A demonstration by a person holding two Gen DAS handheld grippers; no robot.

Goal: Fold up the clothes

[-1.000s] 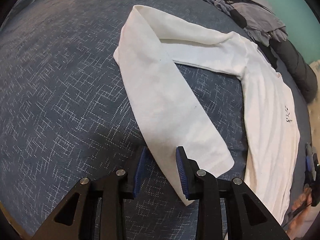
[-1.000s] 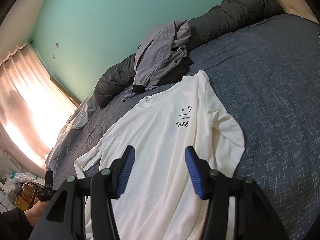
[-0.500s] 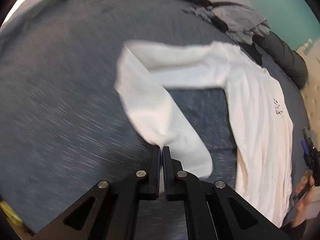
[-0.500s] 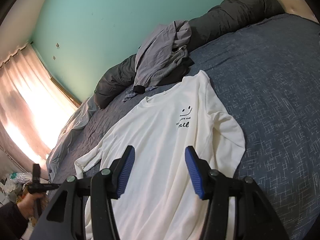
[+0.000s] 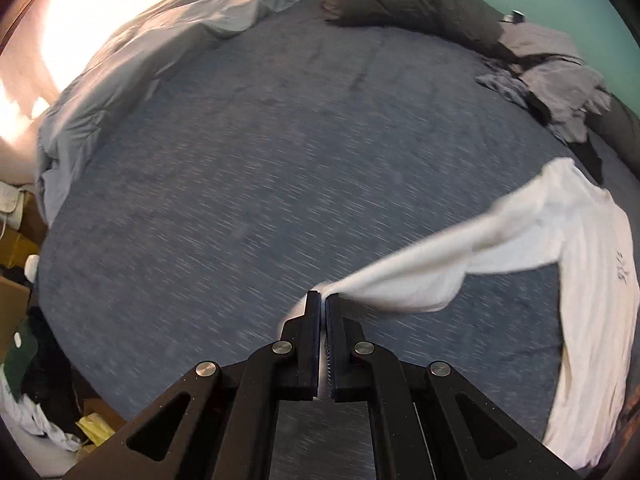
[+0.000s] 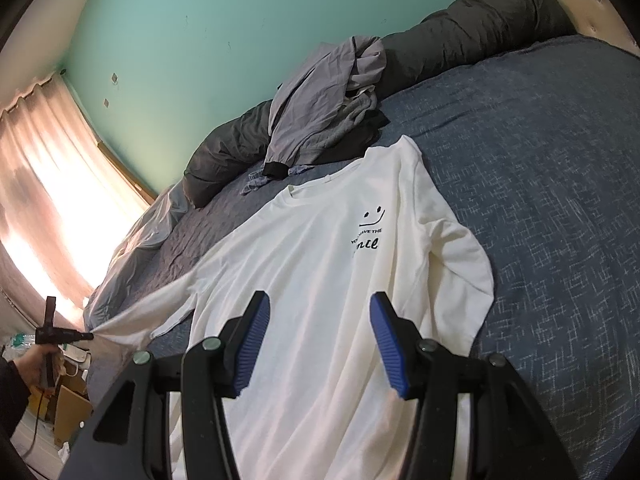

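A white long-sleeved shirt (image 6: 320, 272) with a black smiley print lies face up on the blue bedspread (image 6: 560, 184). My left gripper (image 5: 322, 300) is shut on the cuff of its sleeve (image 5: 424, 276), which stretches taut from the shirt body (image 5: 592, 304) at the right. In the right wrist view that sleeve (image 6: 136, 316) runs out to the left gripper (image 6: 86, 336) held in a hand at the far left. My right gripper (image 6: 318, 340) hangs open over the shirt's lower body, nothing between its blue pads (image 6: 252, 344).
A heap of grey clothes (image 6: 324, 116) and a dark rolled duvet (image 6: 460, 36) lie along the teal wall. A pale blue sheet (image 5: 132, 64) is bunched at the bed's window side. Boxes and clutter (image 5: 24, 320) sit on the floor by the bed.
The left gripper closed on the sleeve cuff, then lifted and pulled it away from the shirt body, unfolding the sleeve until taut. The right gripper stayed open in place.
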